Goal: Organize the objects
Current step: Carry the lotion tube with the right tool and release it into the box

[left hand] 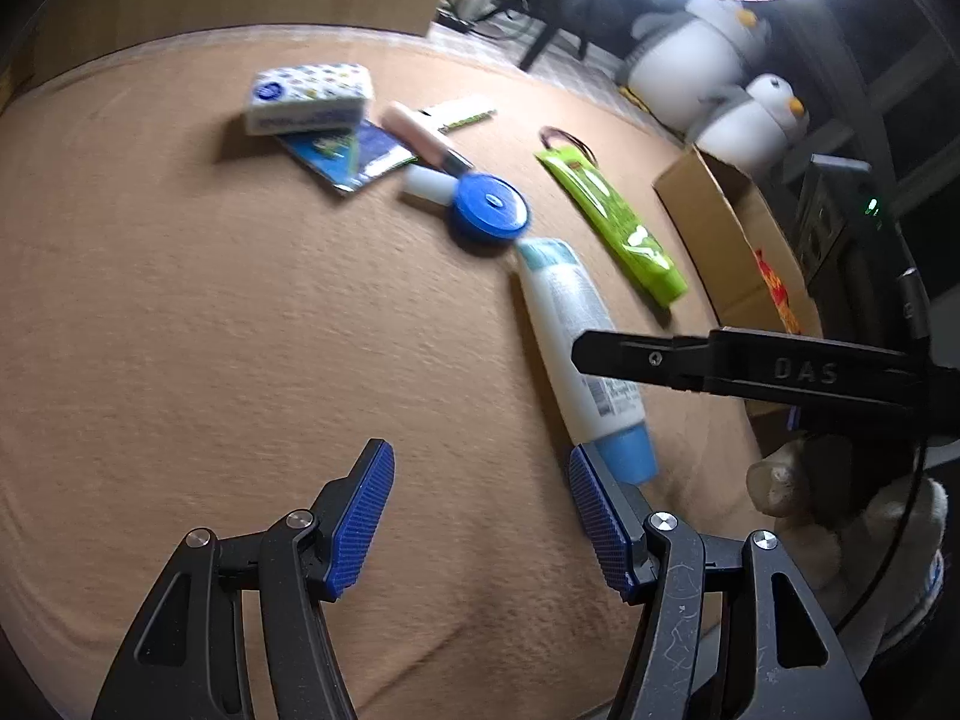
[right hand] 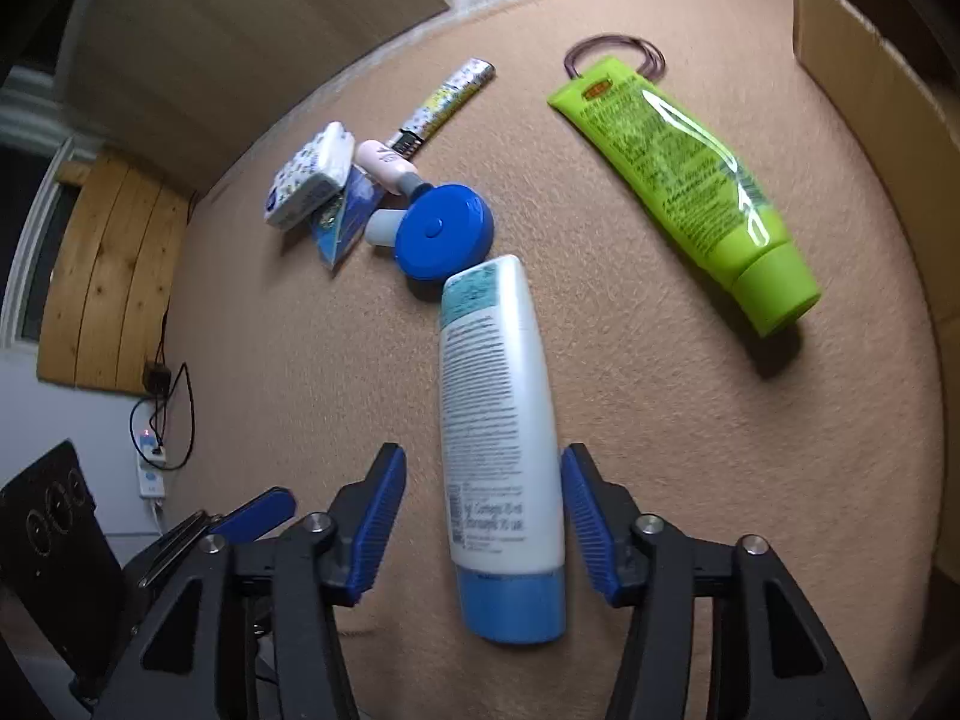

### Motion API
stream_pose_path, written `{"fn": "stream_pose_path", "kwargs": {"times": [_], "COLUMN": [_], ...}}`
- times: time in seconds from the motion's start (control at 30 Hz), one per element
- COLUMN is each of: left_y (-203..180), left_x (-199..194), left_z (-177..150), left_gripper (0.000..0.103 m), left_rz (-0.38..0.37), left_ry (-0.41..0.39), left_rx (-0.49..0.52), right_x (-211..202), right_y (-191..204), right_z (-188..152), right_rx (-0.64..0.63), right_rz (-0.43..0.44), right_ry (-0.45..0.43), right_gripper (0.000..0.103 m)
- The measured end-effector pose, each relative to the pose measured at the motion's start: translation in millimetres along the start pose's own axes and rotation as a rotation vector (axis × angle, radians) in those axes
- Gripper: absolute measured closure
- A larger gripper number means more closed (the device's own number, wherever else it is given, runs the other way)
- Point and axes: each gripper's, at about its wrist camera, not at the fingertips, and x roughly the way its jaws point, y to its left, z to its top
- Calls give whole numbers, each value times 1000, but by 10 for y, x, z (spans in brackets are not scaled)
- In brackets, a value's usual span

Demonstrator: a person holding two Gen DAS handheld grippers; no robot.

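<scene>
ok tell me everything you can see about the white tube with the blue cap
The white tube looks like glossy plastic, with a light blue cap, a teal patch at its crimped end and small printed text. It lies flat on the tan carpet, cap toward the camera, between the right gripper's open fingers. Its far end meets the blue round case.

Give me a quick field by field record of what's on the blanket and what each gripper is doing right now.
surface: tan blanket
right gripper: open, fingers either side of the white tube, not pressing
left gripper: open, nothing between its fingers
white tube: lying flat, blue cap toward the camera
green tube: lying flat, apart from the others
blue round case: at the white tube's far end
cardboard box: at the blanket's right edge
</scene>
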Motion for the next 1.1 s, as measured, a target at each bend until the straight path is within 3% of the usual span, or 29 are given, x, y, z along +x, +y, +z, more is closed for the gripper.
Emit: {"fn": "stream_pose_path", "kwargs": {"times": [0.3, 0.7, 0.9, 0.97, 1.1], "left_y": [-303, -420, -463, -476, -492], "left_x": [313, 482, 511, 530, 541], "left_z": [-40, 6, 14, 19, 22], "left_gripper": [34, 35, 42, 49, 51], "left_rz": [-69, -124, -136, -138, -126], "left_ry": [66, 86, 92, 94, 91], "left_rx": [32, -3, 0, 0, 6], "right_x": [-7, 66, 92, 94, 80], "right_y": [-18, -39, 8, 6, -9], "right_z": [-95, -89, -102, -104, -111], "right_rx": [-87, -122, -149, -150, -147], "right_rz": [-24, -4, -15, -14, -15], "right_ry": [51, 100, 112, 114, 113], "right_gripper": [50, 51, 59, 62, 64]}}
